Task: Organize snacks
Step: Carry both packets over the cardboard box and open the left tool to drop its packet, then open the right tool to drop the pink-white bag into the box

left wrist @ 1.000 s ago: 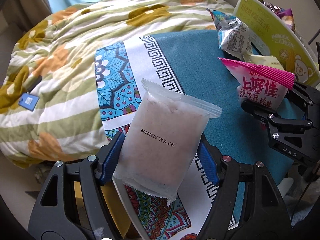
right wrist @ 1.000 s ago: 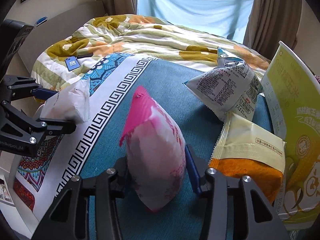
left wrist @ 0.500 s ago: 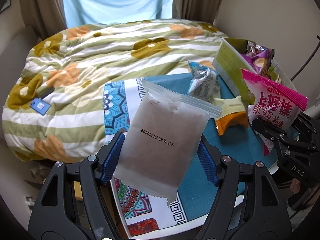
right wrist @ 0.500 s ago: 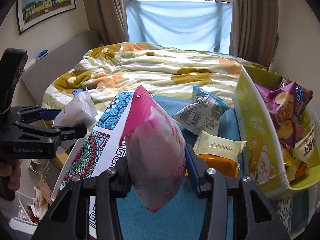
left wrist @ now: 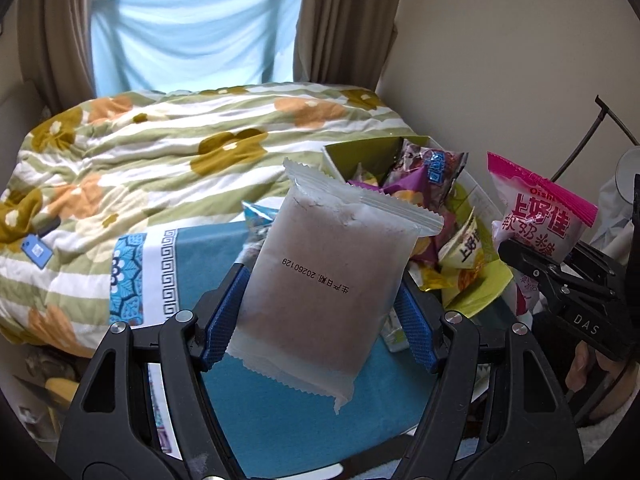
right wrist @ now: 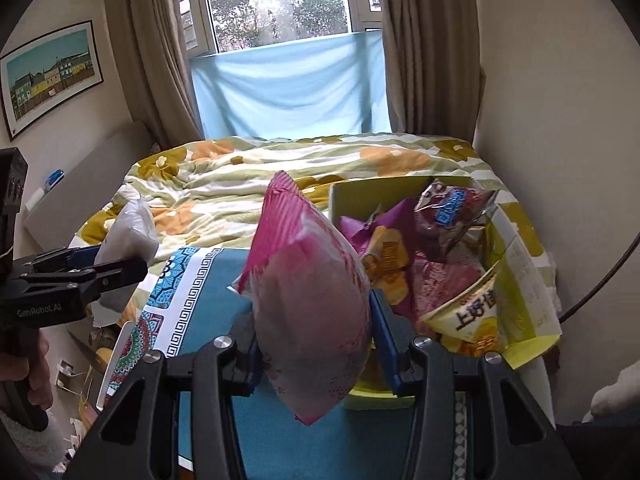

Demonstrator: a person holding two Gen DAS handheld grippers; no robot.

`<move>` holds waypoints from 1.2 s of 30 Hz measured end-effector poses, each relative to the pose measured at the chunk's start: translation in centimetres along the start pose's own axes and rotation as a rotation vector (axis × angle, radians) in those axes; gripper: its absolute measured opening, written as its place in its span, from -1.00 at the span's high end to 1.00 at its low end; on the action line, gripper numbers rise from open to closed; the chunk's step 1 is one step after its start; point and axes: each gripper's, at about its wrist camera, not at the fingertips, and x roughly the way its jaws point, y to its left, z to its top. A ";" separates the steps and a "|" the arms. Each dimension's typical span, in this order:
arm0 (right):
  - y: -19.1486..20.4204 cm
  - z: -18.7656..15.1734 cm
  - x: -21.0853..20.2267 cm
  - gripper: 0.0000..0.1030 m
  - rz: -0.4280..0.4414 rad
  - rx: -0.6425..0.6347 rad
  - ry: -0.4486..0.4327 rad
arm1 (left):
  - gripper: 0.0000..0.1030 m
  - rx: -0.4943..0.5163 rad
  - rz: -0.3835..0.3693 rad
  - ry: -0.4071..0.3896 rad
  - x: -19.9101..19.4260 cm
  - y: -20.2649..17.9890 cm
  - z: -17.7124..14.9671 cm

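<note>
Soft daylight, strong fisheye bending

Daylight enters through the window [right wrist: 280, 4] and leaves the room evenly lit, with only weak shadows; the glass itself is blown out to near white in the right wrist view. Below the window, the blue cloth [right wrist: 290, 88] glows gently without glare. Beside the window, the curtains [right wrist: 158, 52] bow outward, and both views darken to black in the corners. The frosted packet [left wrist: 332, 280] closest to the left wrist lens looks sharp, its printed date readable; the pink packet [right wrist: 312, 312] looks slightly soft.

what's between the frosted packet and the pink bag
In the left wrist view, the green box of snacks sits between the frosted packet and the pink bag.
</note>
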 end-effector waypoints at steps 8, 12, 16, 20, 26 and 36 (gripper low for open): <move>-8.7 1.4 -1.2 0.17 -0.028 0.000 -0.014 | -0.33 -0.006 -0.048 0.039 6.5 -9.1 0.9; -11.8 1.5 -0.5 0.17 -0.020 -0.005 0.017 | -0.33 -0.017 -0.054 0.079 9.6 -11.6 0.3; -14.0 1.5 0.5 0.17 -0.004 -0.003 0.049 | -0.78 0.002 -0.019 0.075 10.9 -13.1 -0.3; -15.2 1.6 1.6 0.17 0.040 0.021 0.071 | -0.99 -0.019 0.011 0.064 10.5 -12.9 -0.9; -15.9 1.5 2.8 0.17 0.099 0.020 0.083 | -0.99 -0.066 0.060 0.076 8.7 -11.5 -2.2; -13.7 2.4 5.3 0.17 0.223 -0.013 0.150 | -0.99 -0.117 0.137 0.068 6.0 -9.0 -2.8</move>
